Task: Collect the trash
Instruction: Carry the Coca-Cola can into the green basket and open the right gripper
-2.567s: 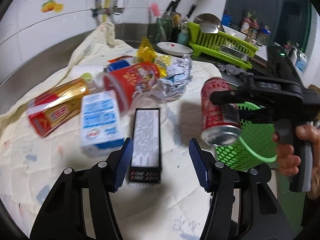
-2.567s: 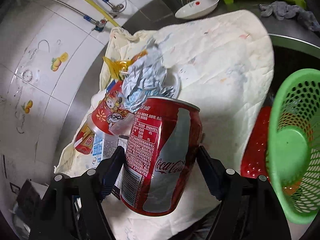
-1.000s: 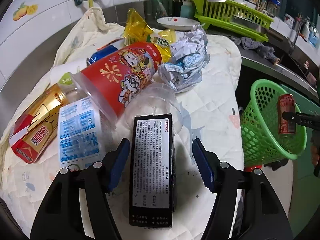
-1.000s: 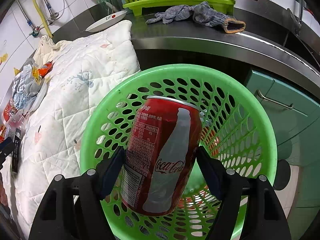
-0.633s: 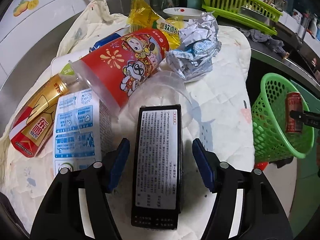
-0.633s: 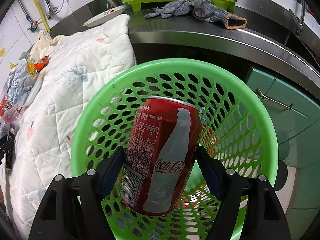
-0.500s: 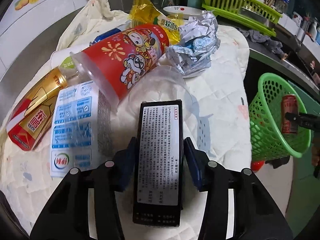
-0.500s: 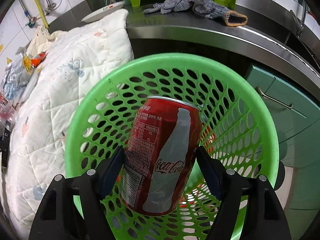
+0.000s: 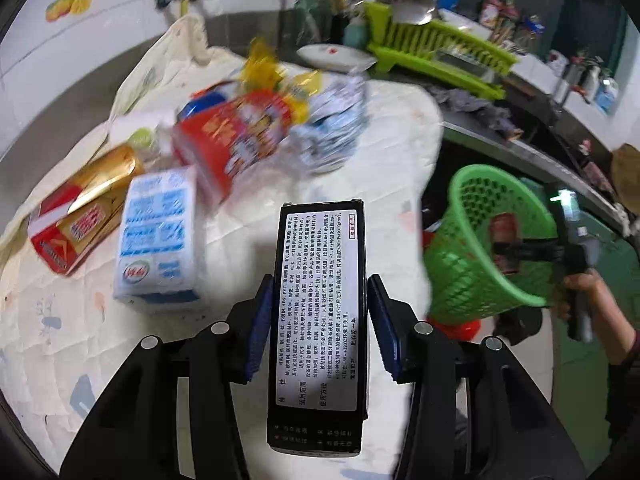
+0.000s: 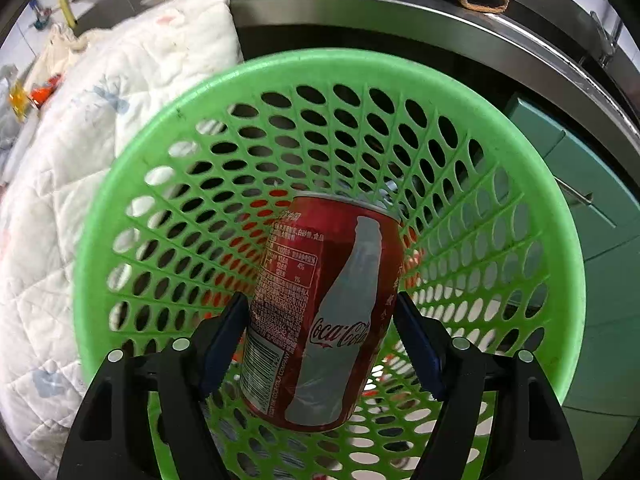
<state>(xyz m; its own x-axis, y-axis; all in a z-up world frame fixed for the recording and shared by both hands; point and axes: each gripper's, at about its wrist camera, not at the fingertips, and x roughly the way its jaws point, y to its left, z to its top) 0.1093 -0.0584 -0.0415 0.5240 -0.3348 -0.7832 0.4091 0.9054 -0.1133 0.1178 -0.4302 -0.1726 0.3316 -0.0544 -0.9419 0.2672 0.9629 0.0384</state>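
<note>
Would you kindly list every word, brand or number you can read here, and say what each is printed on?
"Coca-Cola": white script on the red can, between the right tongs over the green basket.
"4%": the can's nutrition table; its other print is too small.
Black box in the left tongs: dense Chinese print, too small.
Blue-and-white carton: blurred.

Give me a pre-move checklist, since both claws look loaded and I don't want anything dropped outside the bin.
1. Right claw around the red Coca-Cola can: cannot tell; the pads look slightly apart from it.
2. Can inside the green perforated plastic basket: ok, below the rim.
3. Left claw clamped on the black rectangular box with a white label: ok.
4. Box lifted off the white quilted cloth: cannot tell.
5. Basket room for the box: ok, only the can shows inside.
6. Left view sharp: not ok, background blurred.
</note>
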